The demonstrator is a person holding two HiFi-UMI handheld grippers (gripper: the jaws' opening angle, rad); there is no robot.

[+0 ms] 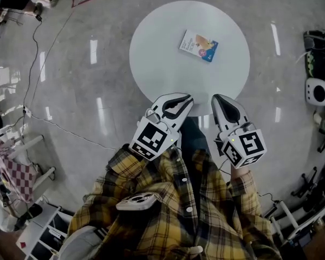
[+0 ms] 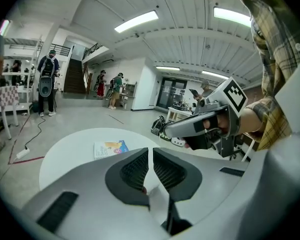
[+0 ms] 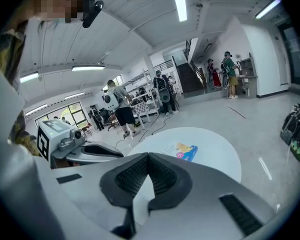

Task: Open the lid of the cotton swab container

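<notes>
Left gripper (image 1: 187,98): jaws pressed together, nothing between them; its own view shows the ribbed pads meeting in a thin line. Right gripper (image 1: 217,98): same, jaws together and empty. Both sit side by side, close in front of the person's plaid shirt (image 1: 168,210), noses angled down and forward toward the near rim of the round white table (image 1: 151,64). Neither touches the table or anything on it.

The cotton swab container (image 1: 199,45) lies flat on the table top, toward the far side and slightly right of centre, well apart from both grippers. Lid looks shut, though it is too small to be sure.

Judgement: the task is not started. With the grippers level and paired like this, it reads as a ready stance for a two-handed job, one to pin the flat container and one to lift the lid. Both jaws would have to spread before any grip. The container is thin and light, so it is likely to slide on the smooth top if only one side is pushed.
</notes>
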